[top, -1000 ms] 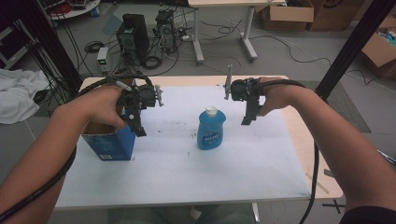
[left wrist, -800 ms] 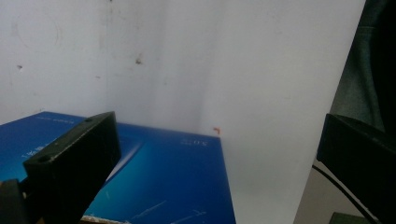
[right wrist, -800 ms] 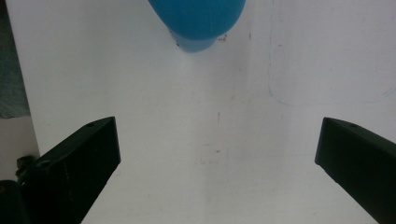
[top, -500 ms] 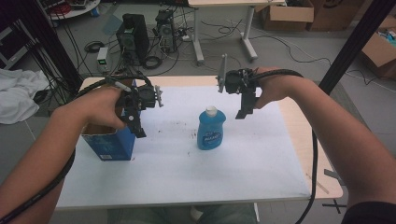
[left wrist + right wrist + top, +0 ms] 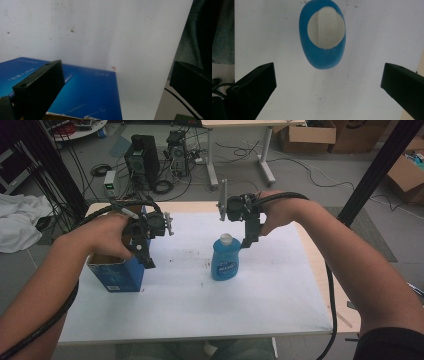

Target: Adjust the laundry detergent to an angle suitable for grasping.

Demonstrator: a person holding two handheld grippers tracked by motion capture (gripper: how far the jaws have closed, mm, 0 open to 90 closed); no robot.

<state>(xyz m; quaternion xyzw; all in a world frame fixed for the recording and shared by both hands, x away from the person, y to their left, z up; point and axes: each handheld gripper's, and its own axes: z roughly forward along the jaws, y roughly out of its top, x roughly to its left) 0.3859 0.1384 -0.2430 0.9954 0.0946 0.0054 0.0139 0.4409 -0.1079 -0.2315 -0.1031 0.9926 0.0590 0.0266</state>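
A blue dish-soap bottle [image 5: 224, 264] with a white cap stands upright near the middle of the white mat [image 5: 200, 310]. My right gripper [image 5: 247, 242] hangs just right of its cap, jaws pointing down. In the right gripper view I look straight down on the bottle [image 5: 322, 56], which lies ahead of the gripper [image 5: 328, 68], whose wide-open jaws hold nothing. An open blue carton [image 5: 117, 275] stands at the mat's left. My left gripper [image 5: 148, 261] hovers at its right upper edge. Seen from the left gripper [image 5: 114, 67], one open jaw is over the carton [image 5: 87, 95].
The mat covers a wooden table [image 5: 345, 310] whose bare edge shows at the right. Behind it on the floor are computer towers [image 5: 142, 155], cables and cardboard boxes [image 5: 407, 175]. A black post [image 5: 372, 175] slants at the right, and white cloth [image 5: 20, 225] lies at the left.
My right gripper has moved left and slightly away from me, closing in beside the bottle's cap. The left gripper has stayed by the carton.
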